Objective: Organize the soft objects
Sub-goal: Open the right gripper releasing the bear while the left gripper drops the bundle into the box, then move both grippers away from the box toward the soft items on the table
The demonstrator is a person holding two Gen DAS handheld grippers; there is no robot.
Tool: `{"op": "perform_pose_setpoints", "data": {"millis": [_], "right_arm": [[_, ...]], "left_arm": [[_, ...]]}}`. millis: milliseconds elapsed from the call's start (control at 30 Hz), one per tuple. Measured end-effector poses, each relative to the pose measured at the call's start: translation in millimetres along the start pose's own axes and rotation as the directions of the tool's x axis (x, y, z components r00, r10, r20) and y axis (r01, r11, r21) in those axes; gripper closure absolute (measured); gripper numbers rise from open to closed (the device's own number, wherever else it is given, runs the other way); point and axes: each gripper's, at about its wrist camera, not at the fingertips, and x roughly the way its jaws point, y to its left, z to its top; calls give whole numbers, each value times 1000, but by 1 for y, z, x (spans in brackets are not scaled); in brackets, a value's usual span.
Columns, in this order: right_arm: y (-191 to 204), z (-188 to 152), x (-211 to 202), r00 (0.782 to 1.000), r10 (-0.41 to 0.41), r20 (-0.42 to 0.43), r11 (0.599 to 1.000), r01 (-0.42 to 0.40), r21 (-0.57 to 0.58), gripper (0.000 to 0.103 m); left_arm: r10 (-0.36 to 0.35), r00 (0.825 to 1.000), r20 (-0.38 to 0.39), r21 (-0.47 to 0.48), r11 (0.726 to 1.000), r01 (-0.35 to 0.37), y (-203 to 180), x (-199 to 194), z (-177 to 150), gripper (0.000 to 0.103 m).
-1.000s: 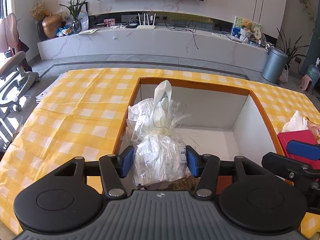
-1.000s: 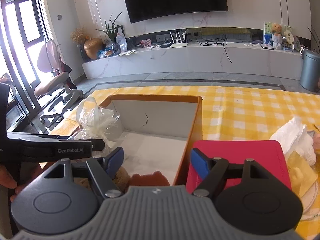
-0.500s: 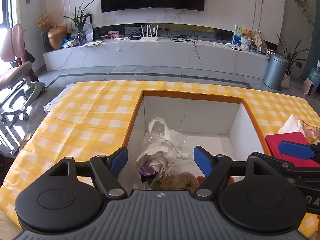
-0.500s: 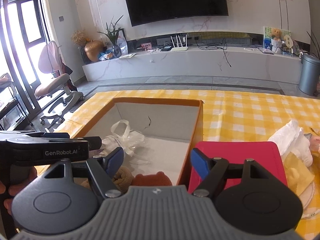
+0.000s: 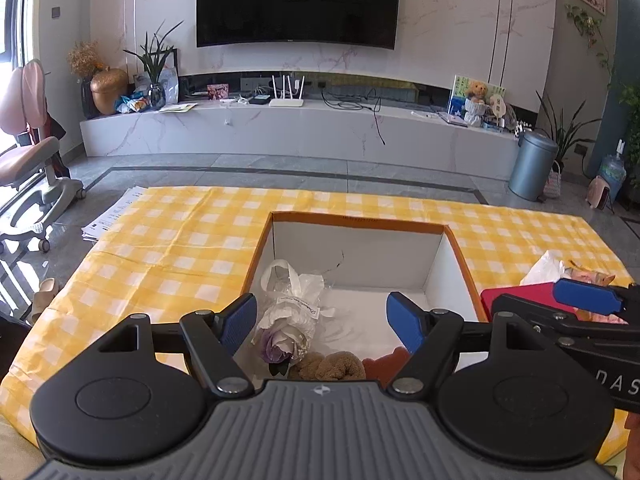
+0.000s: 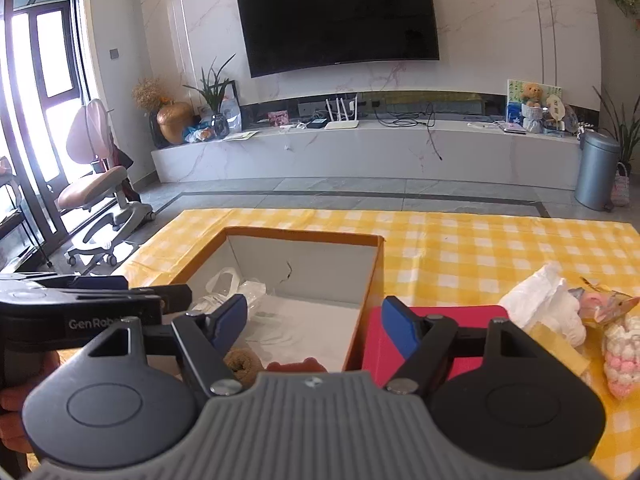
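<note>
Hovering now: I have the left gripper (image 5: 322, 318) above the near left corner of the box (image 5: 356, 220), jaws spread wide and empty; they have just been opening, and nothing sits between them.
Wrapped flower: the cellophane bundle (image 5: 288, 320) lies inside the box against its left wall, with a brown plush (image 5: 332, 366) and a reddish plush (image 5: 386, 360) beside it at the near end.
Right gripper: my right gripper (image 6: 314, 326) straddles the box's right wall, jaws apart and gripping nothing.
Still outside: a red flat piece (image 6: 436, 316) lies just right of the box, with white wadding (image 6: 548, 308) and a pink knitted toy (image 6: 624, 356) further right on the tabletop (image 6: 480, 248).
Risk, snagging: I judge the bundle's ribbon loop stands high enough to catch a jaw if I sweep low across the box.
Risk, collision: my two grippers sit close side by side; crossing paths could knock them together.
Risk, box wall: the orange rim lies between my right jaws, so dropping straight down would strike it.
Open room: the far half of the box floor is bare, and the checked cloth to the left and beyond is free.
</note>
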Motion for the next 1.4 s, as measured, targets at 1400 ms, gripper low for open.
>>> {"op": "perform_pose_setpoints", "data": {"millis": [1400], "right_arm": [[-212,-24,-137,961,-273,31,945,262,197,11]], "left_arm": [[-213,975,59,158,967,201,-223,-51,-55,18]]}}
